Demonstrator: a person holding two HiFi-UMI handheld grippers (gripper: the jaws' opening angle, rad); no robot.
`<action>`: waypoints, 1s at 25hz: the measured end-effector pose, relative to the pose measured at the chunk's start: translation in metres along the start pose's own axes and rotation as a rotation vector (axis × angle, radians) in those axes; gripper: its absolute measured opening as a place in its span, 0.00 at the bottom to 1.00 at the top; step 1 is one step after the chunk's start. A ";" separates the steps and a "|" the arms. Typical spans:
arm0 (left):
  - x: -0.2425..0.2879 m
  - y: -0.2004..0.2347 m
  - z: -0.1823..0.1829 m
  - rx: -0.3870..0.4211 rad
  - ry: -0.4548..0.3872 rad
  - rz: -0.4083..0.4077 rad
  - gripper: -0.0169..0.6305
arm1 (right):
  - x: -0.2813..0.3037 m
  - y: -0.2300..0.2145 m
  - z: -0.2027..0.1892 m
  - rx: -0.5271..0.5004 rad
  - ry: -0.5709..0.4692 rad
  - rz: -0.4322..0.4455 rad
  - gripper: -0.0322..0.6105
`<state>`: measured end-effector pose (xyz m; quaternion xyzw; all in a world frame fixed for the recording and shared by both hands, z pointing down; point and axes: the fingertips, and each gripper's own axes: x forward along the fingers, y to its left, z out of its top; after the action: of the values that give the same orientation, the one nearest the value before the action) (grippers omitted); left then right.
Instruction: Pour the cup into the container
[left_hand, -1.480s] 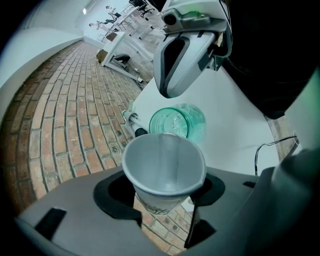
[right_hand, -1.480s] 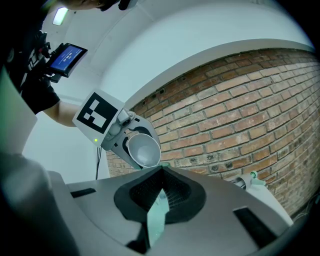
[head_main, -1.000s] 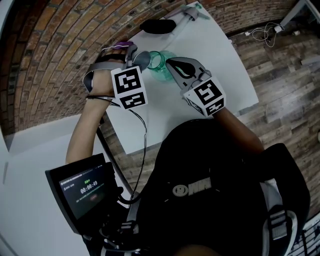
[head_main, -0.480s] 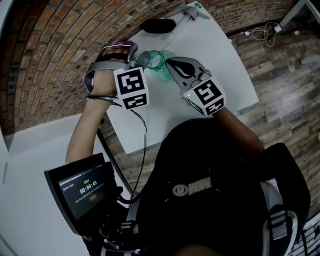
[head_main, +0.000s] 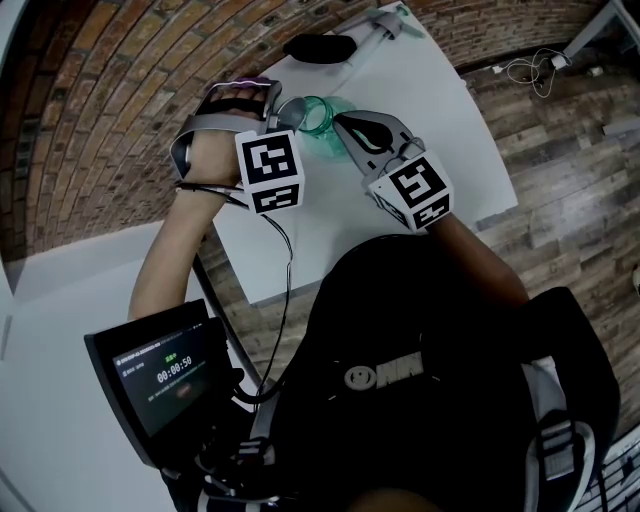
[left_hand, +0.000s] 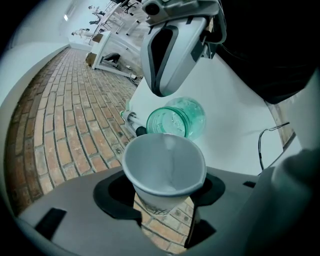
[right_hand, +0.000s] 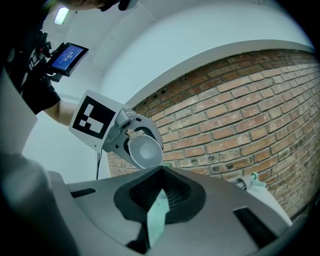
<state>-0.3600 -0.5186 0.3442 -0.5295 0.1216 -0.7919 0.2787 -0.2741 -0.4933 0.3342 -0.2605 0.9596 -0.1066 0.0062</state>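
- While the person is bending over the white table (head_main: 440, 150), the left gripper (left_hand: 165, 197) is clenching a white cone-shaped paper cup (left_hand: 165, 165), with its two pads pressing on the cup's lower wall from either side.
- The white paper cup is tipping toward the right. Its open mouth is facing the right gripper and hanging just to the left of the jar's rim.
- The right gripper (right_hand: 160, 185) is squeezing its jaws onto a thin strip of the teal see-through jar (left_hand: 176, 119), grasping it from the jar's near right side.
- The teal see-through jar is sitting between the two grippers, over the far left part of the table. I cannot tell whether it is resting on the tabletop or being held just above it.
- A black oblong object (head_main: 320, 47) and a white tool with a teal tip (head_main: 382, 22) are lying at the table's far end, well apart from both grippers.
- A small dark screen (head_main: 165, 372) is glowing at the near left, beside the person's body.
- A brick-patterned floor (head_main: 100, 120) is spreading out to the left of and beyond the table, and a wood-plank floor (head_main: 570, 170) is running along its right side.
- A pale cable (head_main: 530, 65) is lying coiled on the planks at the far right.
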 end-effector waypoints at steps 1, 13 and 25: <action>0.000 0.000 0.000 0.004 0.003 0.002 0.47 | 0.000 0.000 0.000 -0.001 -0.001 0.001 0.04; -0.001 0.002 0.000 0.116 0.056 0.051 0.47 | -0.001 0.000 0.001 -0.002 -0.005 -0.005 0.04; 0.001 0.019 0.001 0.309 0.159 0.239 0.47 | -0.002 -0.002 0.005 -0.004 -0.015 -0.014 0.04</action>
<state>-0.3539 -0.5345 0.3365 -0.3981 0.0823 -0.8019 0.4379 -0.2710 -0.4947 0.3299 -0.2679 0.9579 -0.1026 0.0122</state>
